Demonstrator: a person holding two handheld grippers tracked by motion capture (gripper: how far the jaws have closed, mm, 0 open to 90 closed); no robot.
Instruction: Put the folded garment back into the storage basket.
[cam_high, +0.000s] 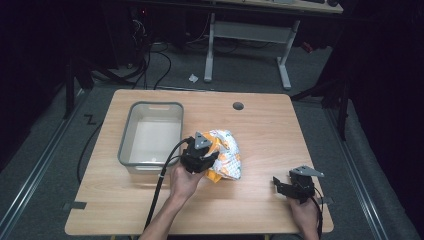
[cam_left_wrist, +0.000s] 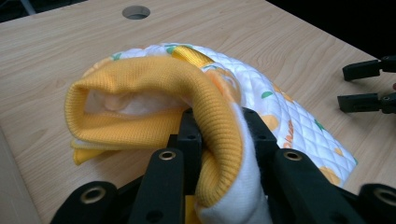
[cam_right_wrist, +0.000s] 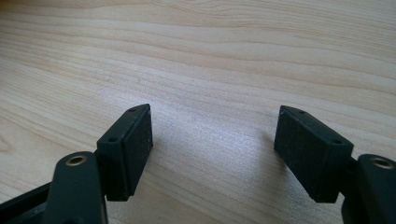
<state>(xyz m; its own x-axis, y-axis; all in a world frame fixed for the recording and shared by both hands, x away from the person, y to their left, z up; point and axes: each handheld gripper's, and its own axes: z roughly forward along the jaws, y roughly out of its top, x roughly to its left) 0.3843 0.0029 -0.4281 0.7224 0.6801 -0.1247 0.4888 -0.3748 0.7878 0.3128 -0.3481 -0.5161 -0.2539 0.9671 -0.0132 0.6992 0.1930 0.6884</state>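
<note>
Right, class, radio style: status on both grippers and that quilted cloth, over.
Left gripper shut on quilted cloth, beside grey bin. Right gripper open over bare table. Nothing in the way.

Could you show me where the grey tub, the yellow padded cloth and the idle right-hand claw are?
grey tub (cam_high: 127, 131): high view, left wall.
yellow padded cloth (cam_left_wrist: 154, 77): left gripper view, ribbed yellow fold.
right gripper (cam_high: 281, 186): high view, between its tips.

No legible text or labels.

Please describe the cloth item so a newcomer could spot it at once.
On the wooden table, just right of the grey bin, lies a bunched garment, pinched by the left claw. It is the one soft thing there: white quilted fabric, yellow ribbed trim.
</note>
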